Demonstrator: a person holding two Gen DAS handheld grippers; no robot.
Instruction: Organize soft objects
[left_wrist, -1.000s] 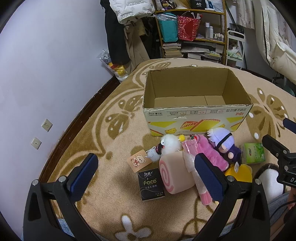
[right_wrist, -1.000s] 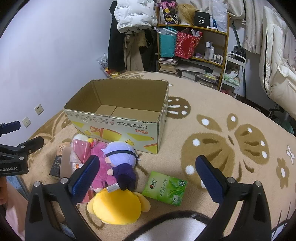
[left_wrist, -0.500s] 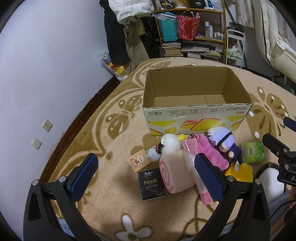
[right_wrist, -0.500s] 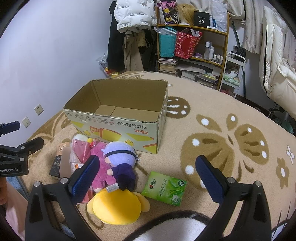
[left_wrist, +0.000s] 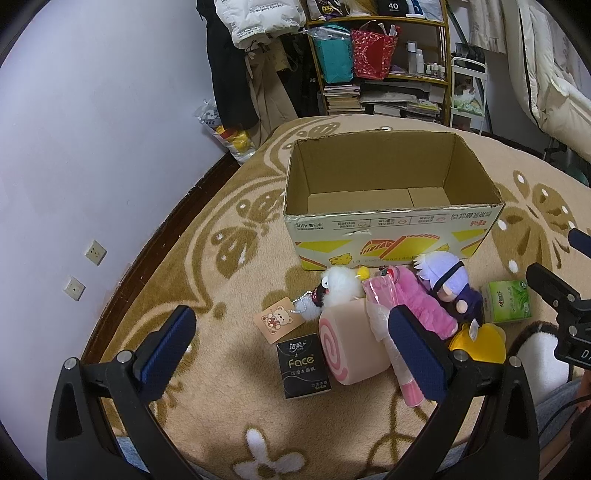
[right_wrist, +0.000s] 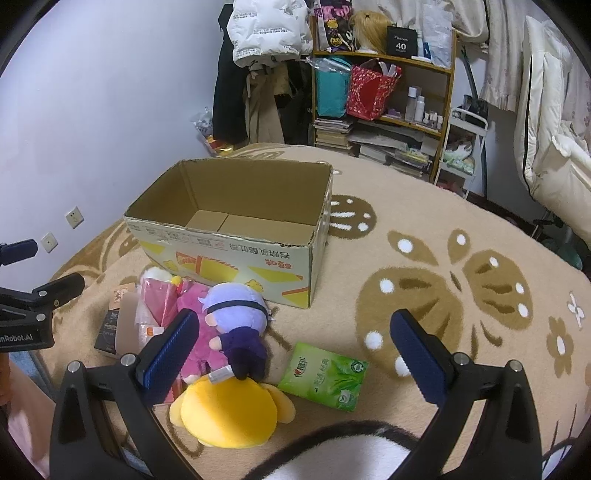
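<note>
Nothing has moved since the earlier frames. Left gripper (left_wrist: 291, 347) and right gripper (right_wrist: 291, 350) both hover wide open, empty. Pink swirl-roll plush (left_wrist: 351, 343) lies just beyond left's right finger; purple-haired doll (right_wrist: 236, 321) by right's left finger; cardboard box (left_wrist: 391, 229) far, empty. Risk: packed pile, so one grab drags neighbours.

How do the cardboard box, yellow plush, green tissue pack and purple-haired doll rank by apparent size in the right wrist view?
1. cardboard box
2. yellow plush
3. Unsure: purple-haired doll and green tissue pack look alike.
</note>
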